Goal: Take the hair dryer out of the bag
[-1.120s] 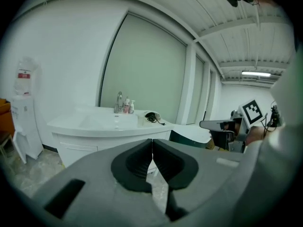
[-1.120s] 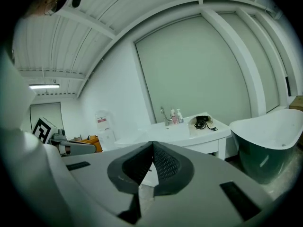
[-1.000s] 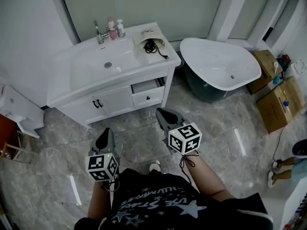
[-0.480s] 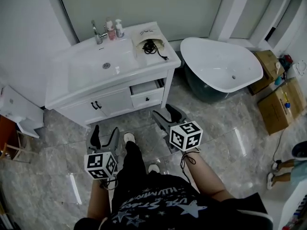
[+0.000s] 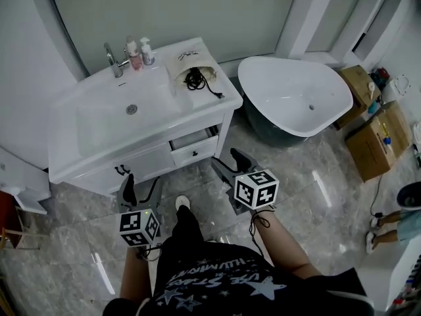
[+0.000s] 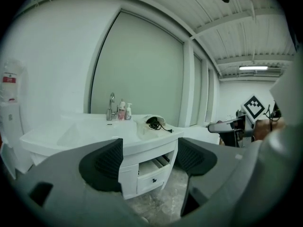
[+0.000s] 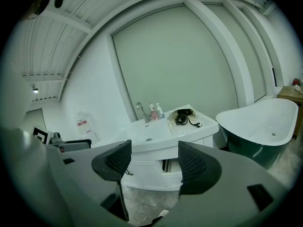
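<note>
step: walk-up, tabletop (image 5: 200,104) not reached | left hand-held gripper (image 5: 141,186) + right hand-held gripper (image 5: 230,164): jaws opening, nothing between | hair dryer (image 5: 193,79) in bag (image 5: 187,58), tabletop's far-right end | we'd pin bag, pull dryer body, not cord (image 5: 214,93)

White vanity worktop (image 5: 205,108) w/ sunken basin (image 5: 125,118).
Back edge: tap (image 5: 113,56), pink bottle (image 5: 133,53), white bottle (image 5: 146,51) just beside. Back right corner: pale bag (image 5: 180,59) lying flat, black hair dryer (image 5: 193,79) at its mouth.
</note>
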The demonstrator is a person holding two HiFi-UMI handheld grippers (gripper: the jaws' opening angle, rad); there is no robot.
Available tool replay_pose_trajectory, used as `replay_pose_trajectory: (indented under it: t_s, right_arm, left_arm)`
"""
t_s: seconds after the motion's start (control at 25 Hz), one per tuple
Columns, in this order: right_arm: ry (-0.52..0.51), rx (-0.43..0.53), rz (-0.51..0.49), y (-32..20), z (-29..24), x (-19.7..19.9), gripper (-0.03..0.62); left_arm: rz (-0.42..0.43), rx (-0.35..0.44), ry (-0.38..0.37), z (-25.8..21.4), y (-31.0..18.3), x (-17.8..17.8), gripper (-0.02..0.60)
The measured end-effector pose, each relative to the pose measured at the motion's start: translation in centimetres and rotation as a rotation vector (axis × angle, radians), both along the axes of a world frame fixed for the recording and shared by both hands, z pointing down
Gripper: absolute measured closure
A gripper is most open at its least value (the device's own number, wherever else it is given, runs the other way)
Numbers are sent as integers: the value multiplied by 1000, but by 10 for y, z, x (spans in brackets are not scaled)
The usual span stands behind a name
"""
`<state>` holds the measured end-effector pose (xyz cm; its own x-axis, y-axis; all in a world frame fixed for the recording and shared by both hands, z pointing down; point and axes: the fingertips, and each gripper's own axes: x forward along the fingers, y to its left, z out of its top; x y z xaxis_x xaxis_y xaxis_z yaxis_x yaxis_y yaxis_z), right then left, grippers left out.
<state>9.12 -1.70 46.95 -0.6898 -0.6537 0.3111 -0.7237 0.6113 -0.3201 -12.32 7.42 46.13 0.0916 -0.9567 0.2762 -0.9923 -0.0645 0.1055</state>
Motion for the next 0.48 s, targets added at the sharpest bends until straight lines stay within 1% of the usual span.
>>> replay_pose_trajectory:
  t_s: [0.16,0.28,0.48]
  right_arm:
    - [1,-4,60,-62,-5,-15,303]
    - [6,-9,98,-106,-12,-28,303]
    - [21,-29,158,-167,-13,-50,303]
  left_arm:
    - [28,-5,11,1,-67,-29,221]
    - [57,-1,-1,-6,-116,-47,222]
    - [112,-15,-14,-6,-180,-70,221]
